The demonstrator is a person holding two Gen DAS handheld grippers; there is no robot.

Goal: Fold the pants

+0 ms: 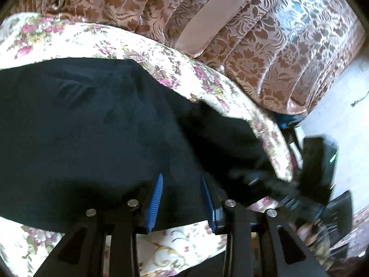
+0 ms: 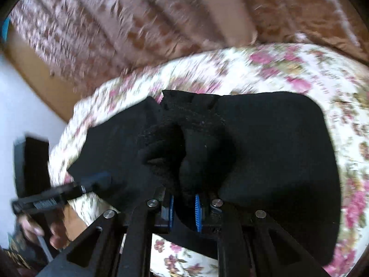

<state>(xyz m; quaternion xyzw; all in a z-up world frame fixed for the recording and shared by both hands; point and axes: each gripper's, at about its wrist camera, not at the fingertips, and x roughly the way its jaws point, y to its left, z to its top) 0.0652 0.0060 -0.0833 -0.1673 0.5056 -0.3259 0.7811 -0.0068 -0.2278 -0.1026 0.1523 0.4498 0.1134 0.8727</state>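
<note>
Black pants [image 1: 92,127] lie across a floral bedspread [image 1: 161,53]. My left gripper [image 1: 182,177] hangs over their near edge. Its blue pads [image 1: 156,203] stand apart, with flat cloth between them and no visible pinch. In the right wrist view the pants [image 2: 265,150] are partly doubled over. A bunched ridge of them runs into my right gripper [image 2: 184,198], whose blue pads [image 2: 197,210] are shut close on the cloth. The left gripper [image 2: 57,196] shows blurred at the pants' left corner, held by a hand [image 2: 34,228]. The right gripper [image 1: 316,166] is a dark blur at the bed's right edge.
Brown patterned drapery [image 1: 253,34] hangs behind the bed and also fills the top of the right wrist view [image 2: 115,23]. Pale floor [image 1: 341,97] lies beyond the bed's right edge. The bedspread [image 2: 230,69] curves around the pants on the far side.
</note>
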